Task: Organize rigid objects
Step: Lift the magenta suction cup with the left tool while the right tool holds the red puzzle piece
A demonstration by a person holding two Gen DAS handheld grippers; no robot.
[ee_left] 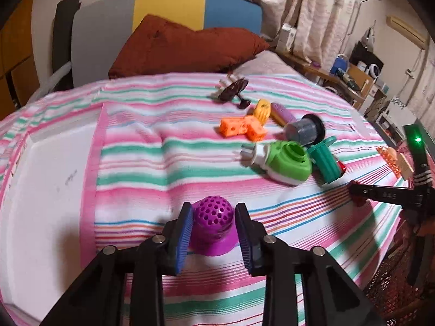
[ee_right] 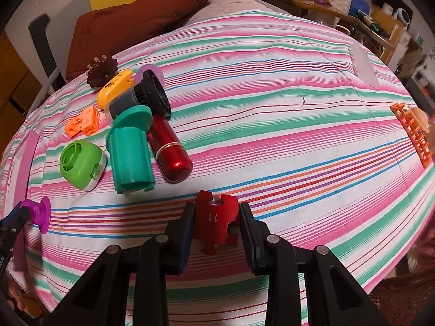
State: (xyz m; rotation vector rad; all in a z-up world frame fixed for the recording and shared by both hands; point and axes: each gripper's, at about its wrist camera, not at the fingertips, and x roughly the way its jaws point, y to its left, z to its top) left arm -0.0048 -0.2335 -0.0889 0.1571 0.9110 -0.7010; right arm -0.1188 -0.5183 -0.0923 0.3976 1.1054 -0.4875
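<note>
A purple perforated ball on a flared base (ee_left: 214,225) sits between the blue pads of my left gripper (ee_left: 214,208), which is shut on it just above the striped bedcover (ee_left: 163,163). The right wrist view shows the same purple piece (ee_right: 39,213) at the far left. My right gripper (ee_right: 216,209) is shut on a red jigsaw-shaped piece (ee_right: 217,222) marked 11, low over the cover. A pile of other pieces lies beyond: a green-and-white round housing (ee_right: 81,163), a teal cylinder (ee_right: 130,152), a red metallic capsule (ee_right: 171,154) and an orange cube block (ee_right: 84,122).
A grey and black cup (ee_right: 146,95), a yellow piece (ee_right: 114,87) and a dark brown piece (ee_right: 103,73) lie behind the pile. An orange lattice basket (ee_right: 413,133) sits at the right edge. A white flat panel (ee_left: 49,190) lies at left, a brown cushion (ee_left: 185,46) behind.
</note>
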